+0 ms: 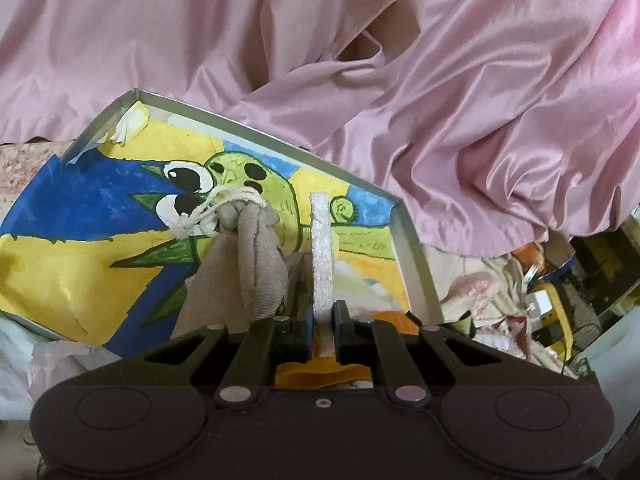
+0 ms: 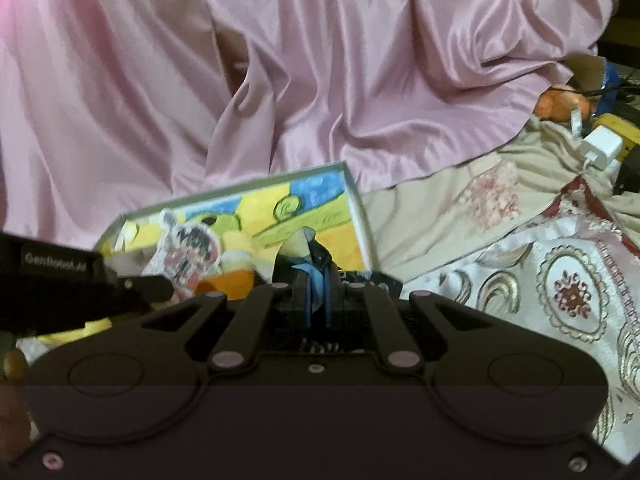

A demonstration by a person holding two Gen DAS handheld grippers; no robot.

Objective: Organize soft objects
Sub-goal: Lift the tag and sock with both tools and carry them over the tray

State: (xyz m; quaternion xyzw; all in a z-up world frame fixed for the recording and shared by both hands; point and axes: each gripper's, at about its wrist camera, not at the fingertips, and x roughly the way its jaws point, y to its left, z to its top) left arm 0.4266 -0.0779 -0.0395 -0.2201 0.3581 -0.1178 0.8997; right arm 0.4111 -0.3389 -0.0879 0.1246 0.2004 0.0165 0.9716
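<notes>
A shallow grey box (image 1: 412,240) lined with a blue, yellow and green cartoon drawing lies on the bed. My left gripper (image 1: 323,312) is shut on a thin white foam strip (image 1: 321,248) that stands upright over the box. A beige cloth pouch (image 1: 252,264) tied with white string lies just left of it. My right gripper (image 2: 318,300) is shut on a dark and blue piece of cloth (image 2: 310,256) at the near edge of the box (image 2: 356,204). A yellow-orange plush (image 2: 236,264) and a patterned soft item (image 2: 188,252) lie in the box.
A pink satin sheet (image 1: 440,80) is heaped behind the box. A beige patterned bedspread (image 2: 520,264) spreads to the right. A white charger (image 2: 602,146), a yellow object and an orange thing lie far right. The left gripper body (image 2: 60,280) shows at the left edge.
</notes>
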